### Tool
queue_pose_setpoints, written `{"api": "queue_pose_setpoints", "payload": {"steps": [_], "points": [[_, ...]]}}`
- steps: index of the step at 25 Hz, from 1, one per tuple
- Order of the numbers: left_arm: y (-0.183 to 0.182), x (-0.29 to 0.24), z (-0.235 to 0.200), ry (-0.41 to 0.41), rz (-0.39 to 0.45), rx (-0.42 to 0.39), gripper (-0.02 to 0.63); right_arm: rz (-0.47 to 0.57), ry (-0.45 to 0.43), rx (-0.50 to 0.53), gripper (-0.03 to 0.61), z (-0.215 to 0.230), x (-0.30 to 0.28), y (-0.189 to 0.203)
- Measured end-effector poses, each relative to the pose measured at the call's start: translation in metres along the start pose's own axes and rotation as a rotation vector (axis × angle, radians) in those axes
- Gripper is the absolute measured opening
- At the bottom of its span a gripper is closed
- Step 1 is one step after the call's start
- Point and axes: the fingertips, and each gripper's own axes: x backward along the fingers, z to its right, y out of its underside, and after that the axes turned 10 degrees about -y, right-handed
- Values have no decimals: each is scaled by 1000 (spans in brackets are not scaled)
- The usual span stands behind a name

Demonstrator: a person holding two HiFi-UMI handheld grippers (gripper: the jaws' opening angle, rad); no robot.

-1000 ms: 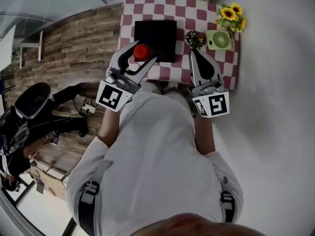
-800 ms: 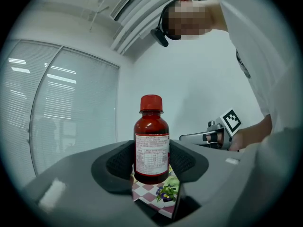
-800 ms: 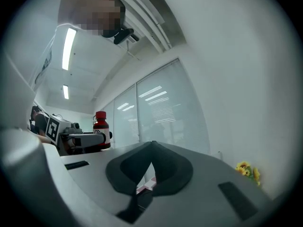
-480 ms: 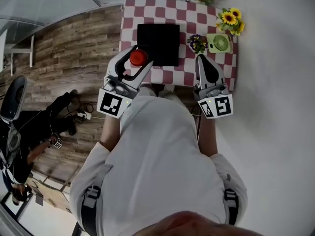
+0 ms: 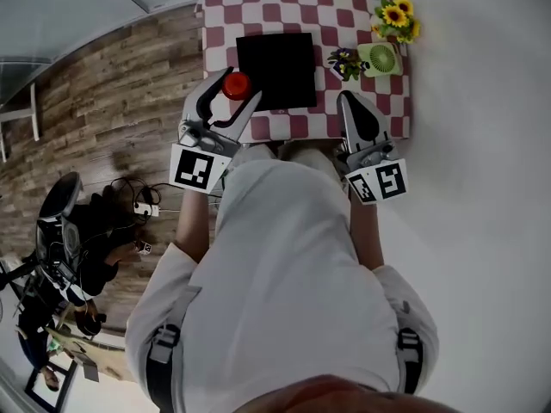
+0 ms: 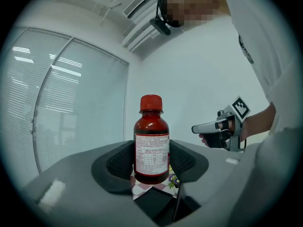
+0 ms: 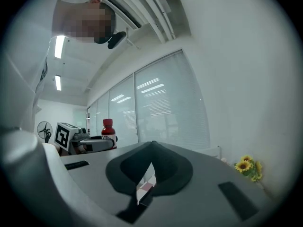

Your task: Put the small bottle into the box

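Between the left gripper's (image 5: 231, 93) two grey jaws a small dark-red glass bottle with red screw cap and white label (image 6: 151, 145) is clamped by its body. It stands upright, long axis vertical, cap up, label facing the left gripper view. From the head view the cap sits at the near-left edge of the black square box (image 5: 275, 70), not inside it. The right gripper (image 5: 349, 101) has its jaws together on nothing, over the table's near edge. Red-and-white checkered tablecloth (image 5: 258, 11) carries the box, a round green fan (image 5: 380, 58) and yellow sunflowers (image 5: 394, 14). Wood-plank floor (image 5: 112, 101) at left; tall windows with blinds (image 6: 71, 103).
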Motion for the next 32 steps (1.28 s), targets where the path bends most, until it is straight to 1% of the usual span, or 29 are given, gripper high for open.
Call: {"api": "queue_pose_setpoints", "payload": {"steps": [3,7,9,12,14,17,21,26,32], "points": [[15,-4,4,4,-20,6,219,12,16,9,2,9,5,2],[37,-21,14,21,-101,-68,219,27,9,-24,2,28,6,3],[53,-31,21,35,-154,-104,219,30,-8,-33,2,38,6,3],[87,-47,32,63,-261,-203,219,41,-24,-45,2,55,7,2],[112,-56,40,85,-336,-255,219,46,-29,-56,2,66,12,1],[149,-72,54,143,-433,-320,219,55,-14,-76,2,86,24,2],[196,-89,72,233,-540,-374,219,64,24,-107,2,112,41,7],[246,-100,86,337,-666,-456,219,70,62,-130,2,128,58,12],[305,-103,101,475,-808,-588,219,75,129,-157,2,143,82,22]]}}
